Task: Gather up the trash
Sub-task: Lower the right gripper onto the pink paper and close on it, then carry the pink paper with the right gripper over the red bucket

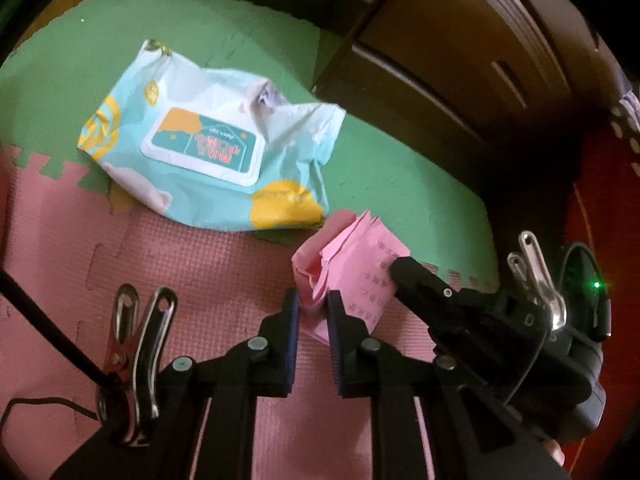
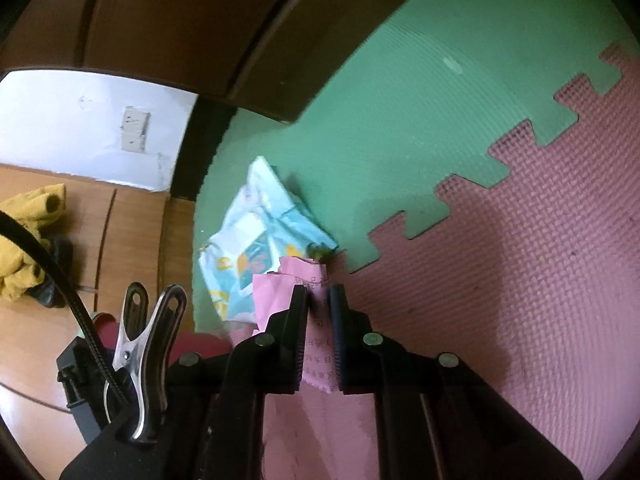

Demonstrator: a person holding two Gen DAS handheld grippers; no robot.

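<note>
Both the left gripper (image 1: 313, 304) and right gripper (image 2: 319, 300) have jaws clamped on one crumpled pink printed paper slip (image 1: 344, 264), just above the pink foam floor mat (image 1: 180, 264); opposed pulling may tear it; the blue wet-wipe pack (image 1: 208, 152) remains uncollected.

the left wrist view looks forward along its claw (image 1: 313, 300), tilted steeply down, close over the foam floor mat (image 1: 168, 264). the right wrist view looks along its own claw (image 2: 319, 294), less steeply, just as near the mat, facing the cabinet (image 2: 192, 20). both views share the pink paper (image 1: 352, 264), the wipes pack (image 1: 208, 148) and the green-pink mat seam.
</note>
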